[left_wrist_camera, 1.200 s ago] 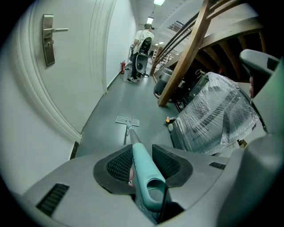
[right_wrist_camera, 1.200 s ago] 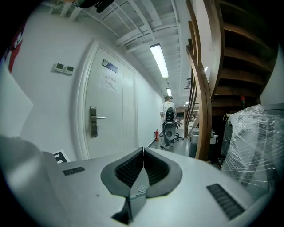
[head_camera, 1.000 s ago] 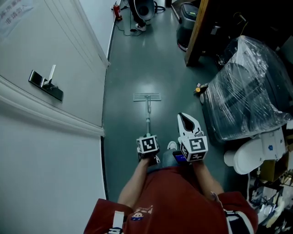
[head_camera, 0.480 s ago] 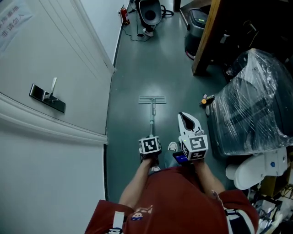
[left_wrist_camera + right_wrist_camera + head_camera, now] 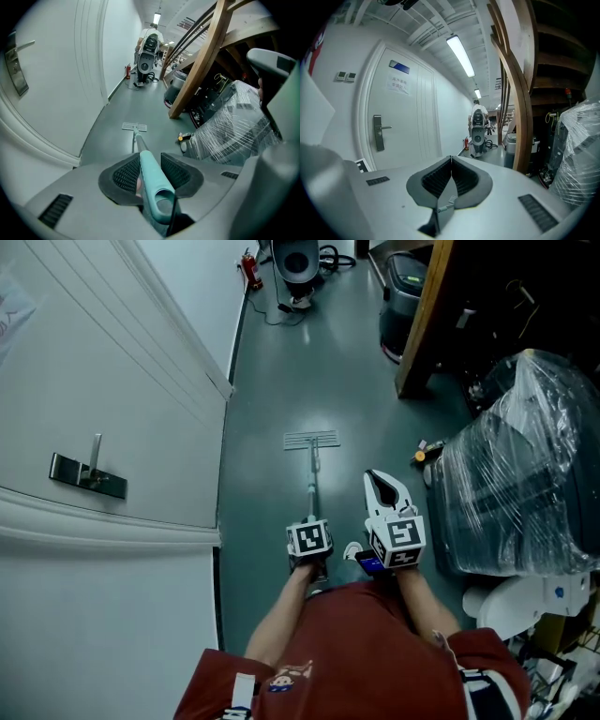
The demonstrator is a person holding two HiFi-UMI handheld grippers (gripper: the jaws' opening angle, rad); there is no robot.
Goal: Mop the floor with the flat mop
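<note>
We wear a dark red short-sleeved shirt (image 5: 352, 652); our left gripper (image 5: 143, 161) and right gripper (image 5: 451, 161) are pale grey, with black ribbed pads (image 5: 436, 180) and black-and-white marker cubes (image 5: 308, 540)

The flat mop (image 5: 157, 192) has a teal grip and a pale striped head. The floor (image 5: 281, 371) is plain dark grey-green and the door (image 5: 112, 362) white. The left gripper (image 5: 150, 161) and right gripper (image 5: 451, 168) are pale grey with black ribbed pads and black-and-white square-marked cubes. The shirt (image 5: 347, 652) is dark red.
</note>
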